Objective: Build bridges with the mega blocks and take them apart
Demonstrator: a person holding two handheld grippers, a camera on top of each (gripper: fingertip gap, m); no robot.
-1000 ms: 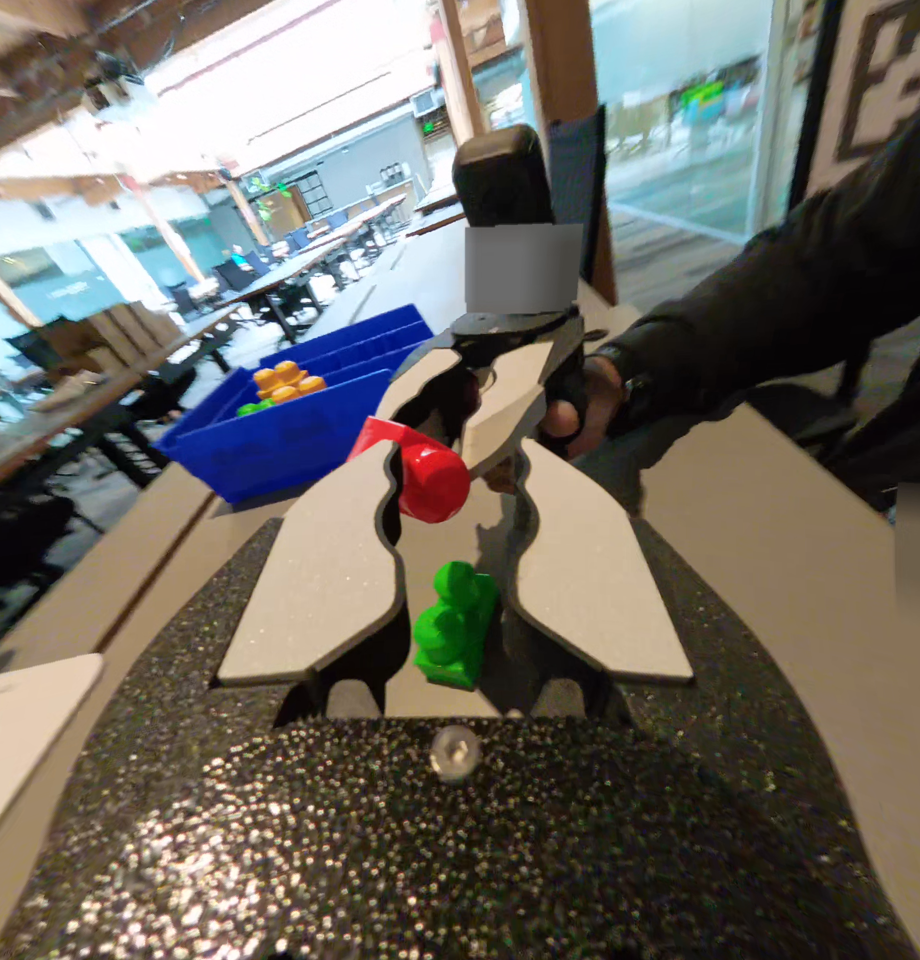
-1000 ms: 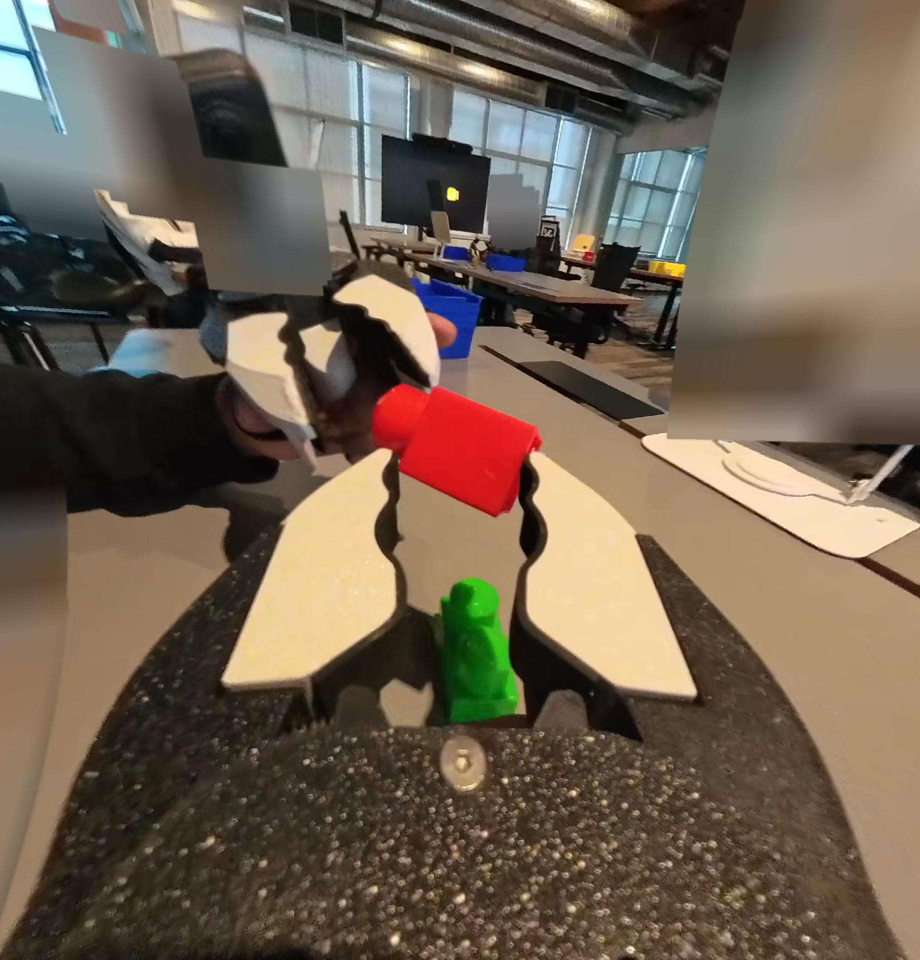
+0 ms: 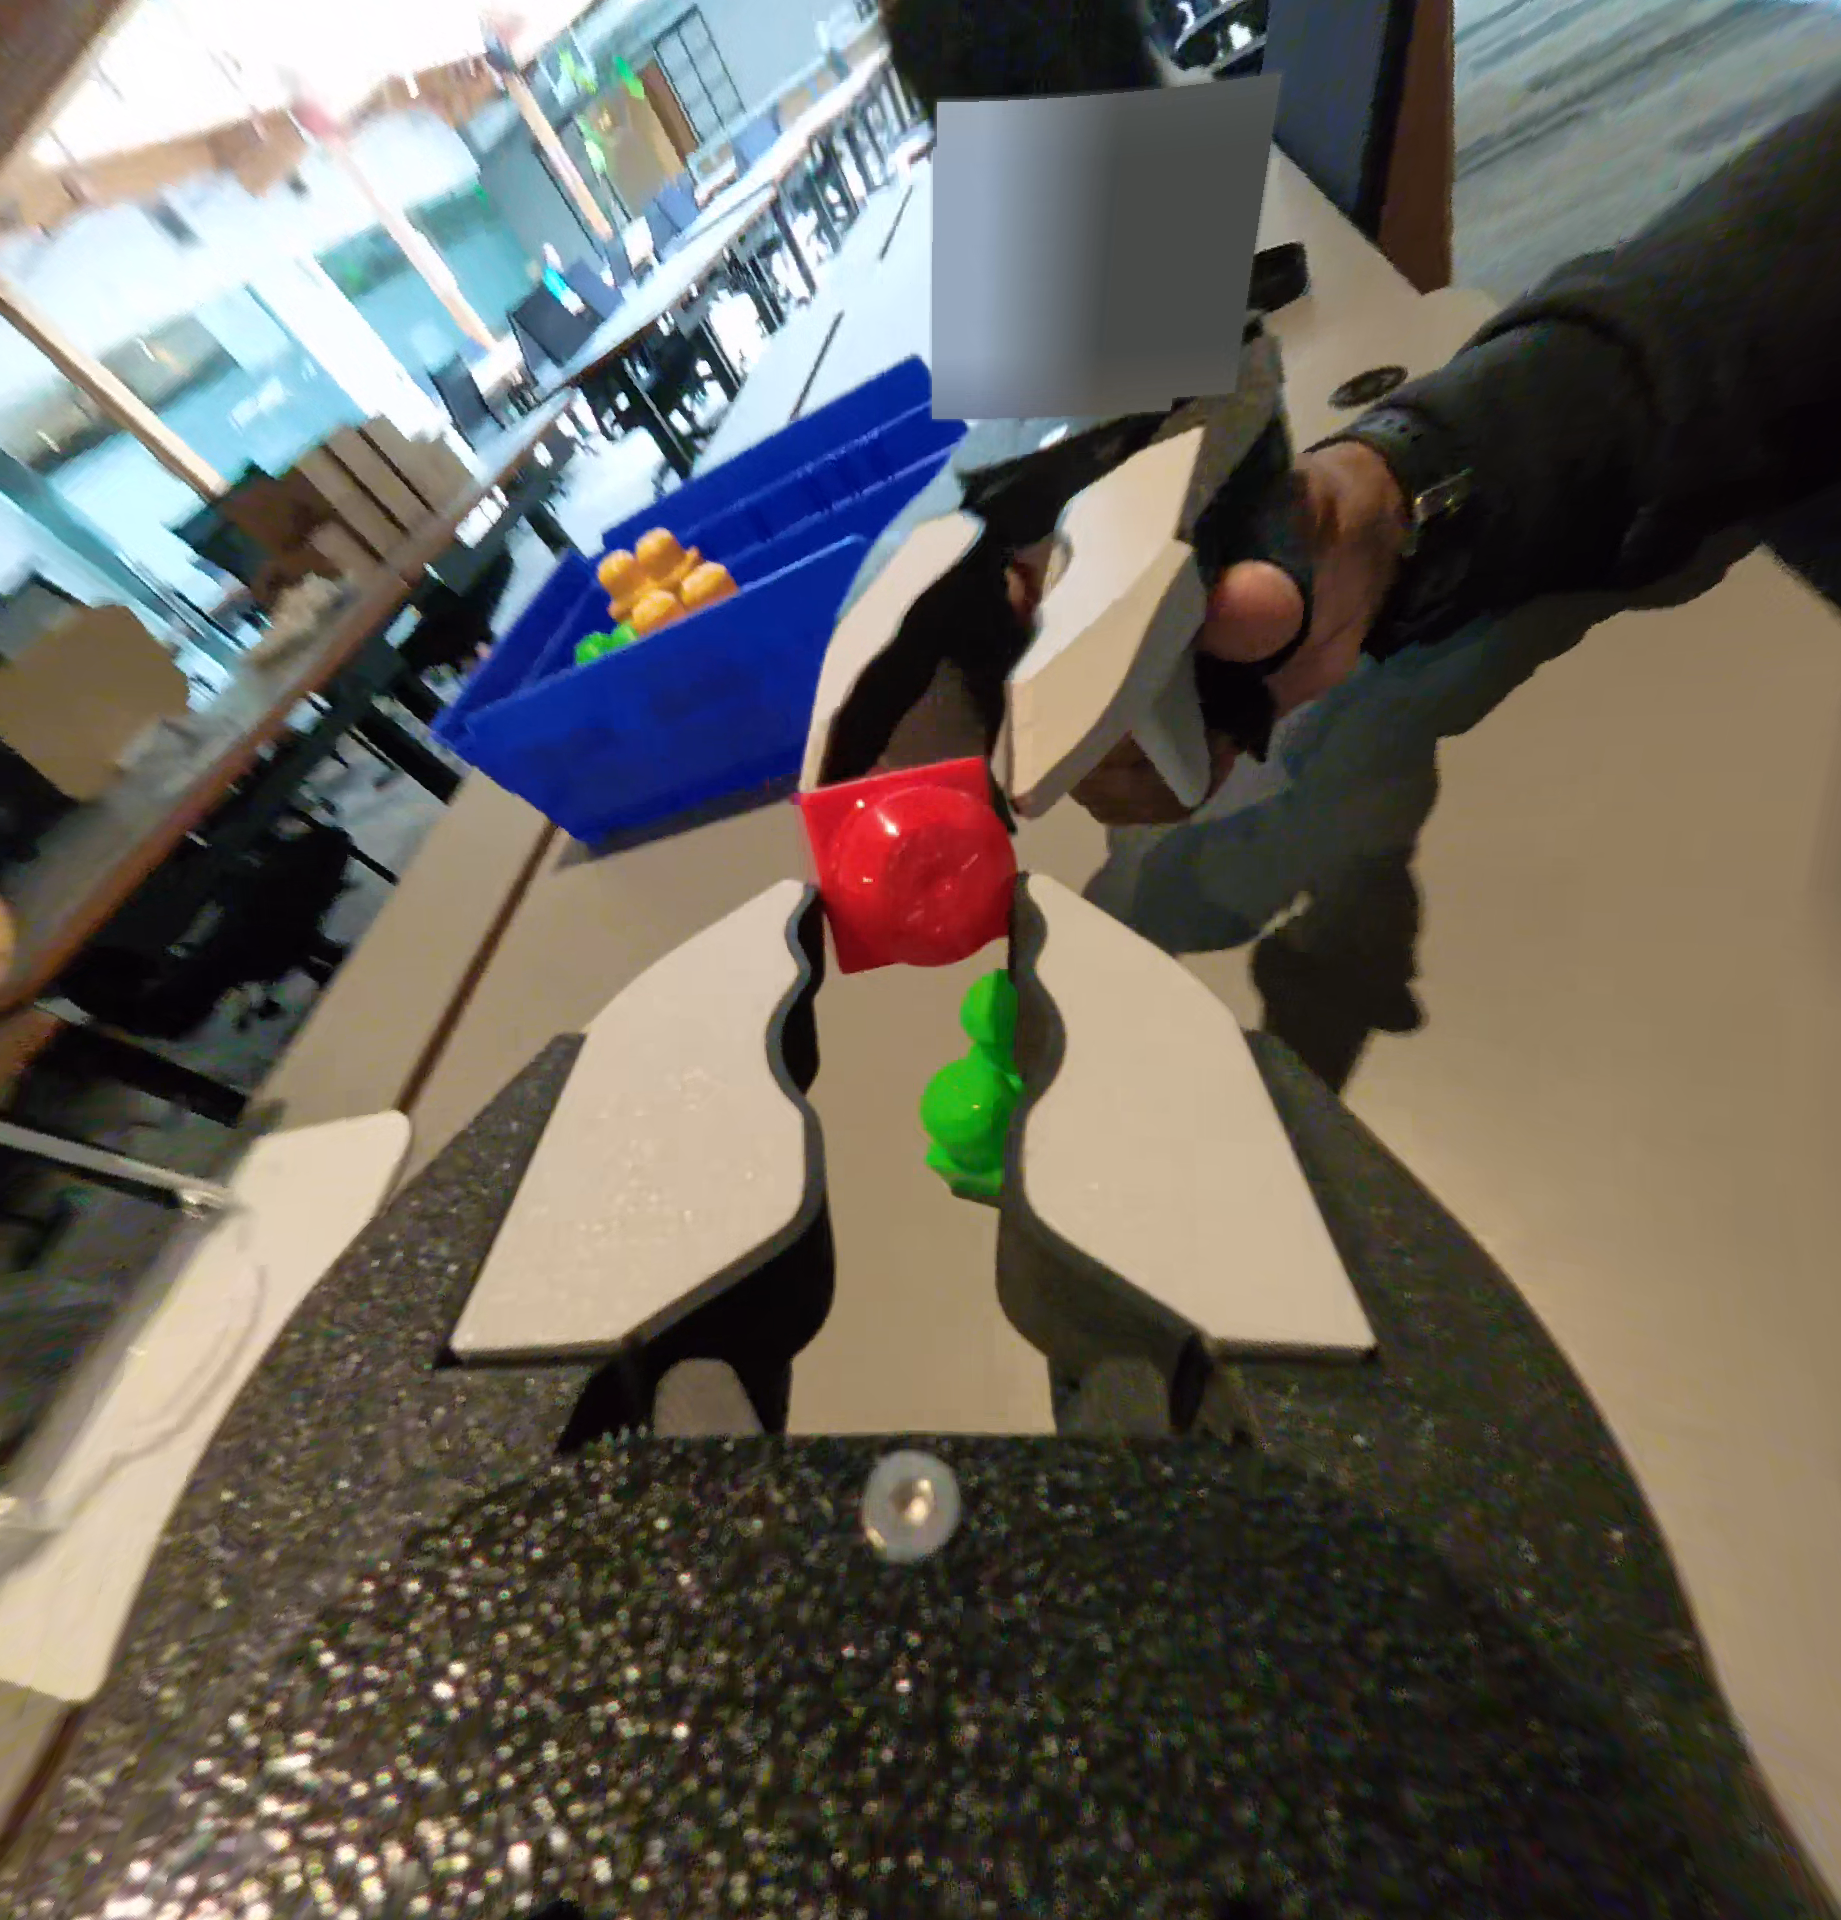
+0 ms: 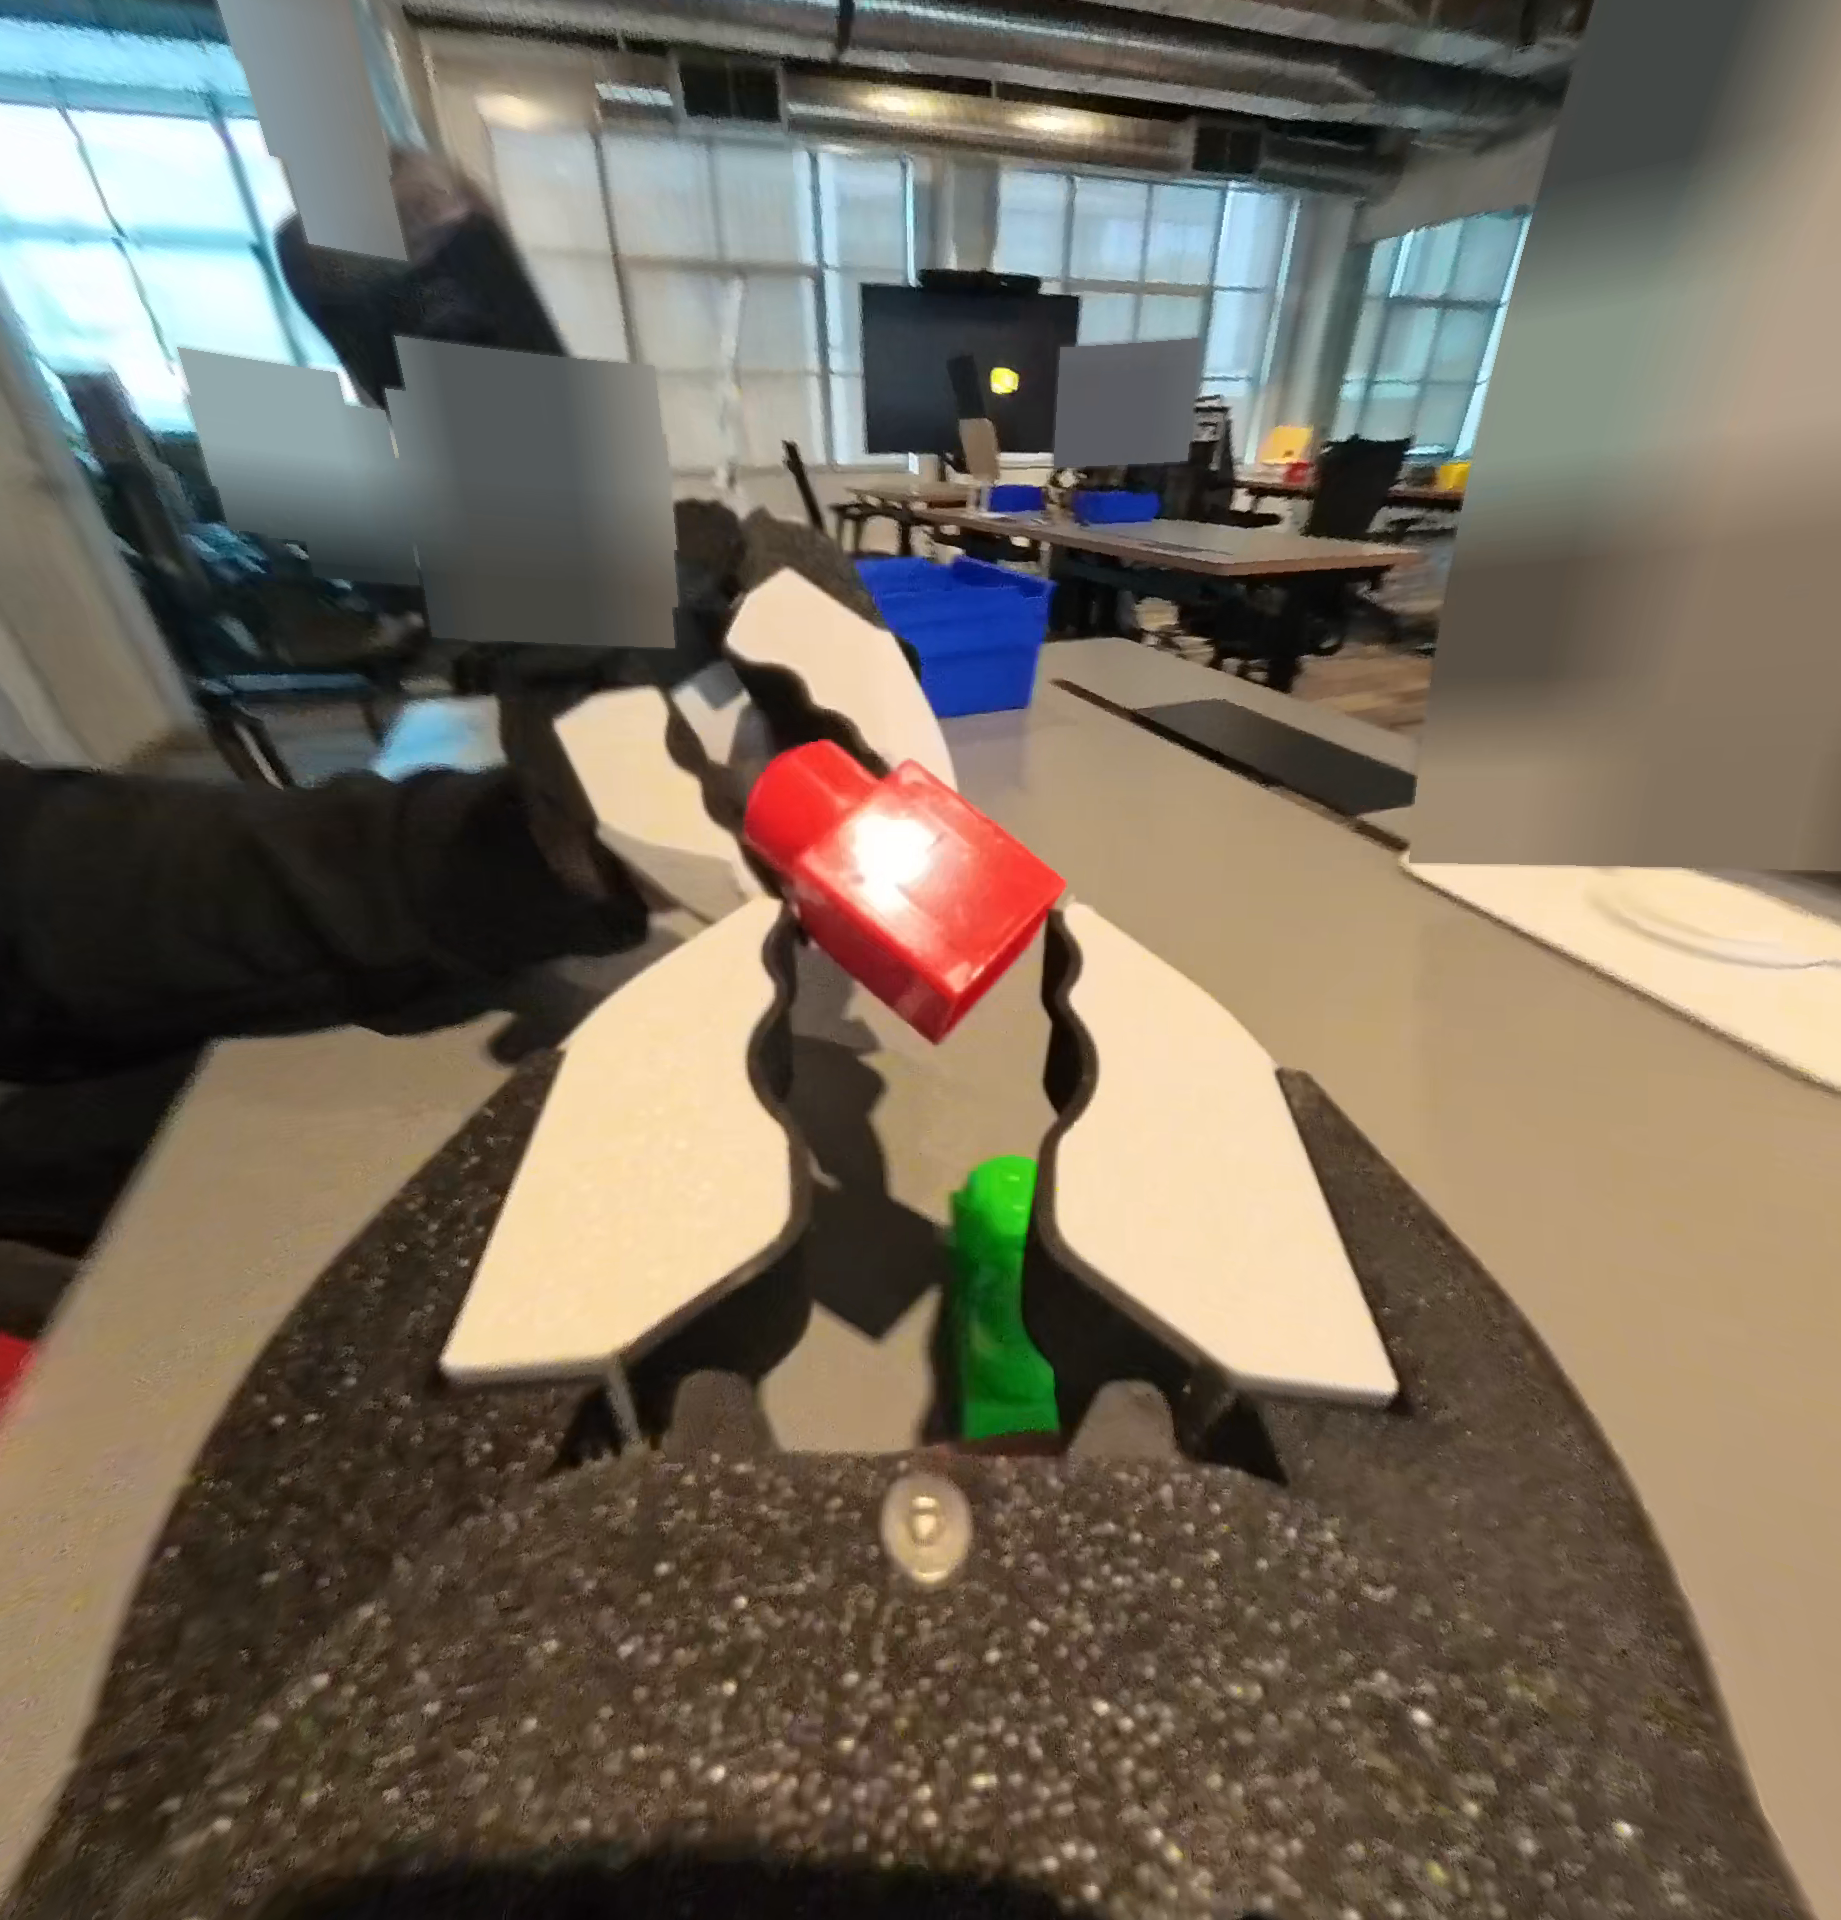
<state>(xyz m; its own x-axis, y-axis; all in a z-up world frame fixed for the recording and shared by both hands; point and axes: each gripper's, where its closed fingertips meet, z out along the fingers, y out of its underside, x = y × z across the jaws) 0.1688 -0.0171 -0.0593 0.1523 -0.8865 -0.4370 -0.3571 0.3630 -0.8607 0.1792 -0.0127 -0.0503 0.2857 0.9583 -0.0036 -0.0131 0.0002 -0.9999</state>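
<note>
Both hand-held grippers meet at one red block [image 3: 911, 864] in mid-air — your right hand-held gripper [image 4: 911, 914] clamps it, your left [image 3: 911, 904] pinches its stud end. Next, seat it on the green block [image 4: 999, 1309] standing on the surface [image 4: 1311, 1039] below.
</note>
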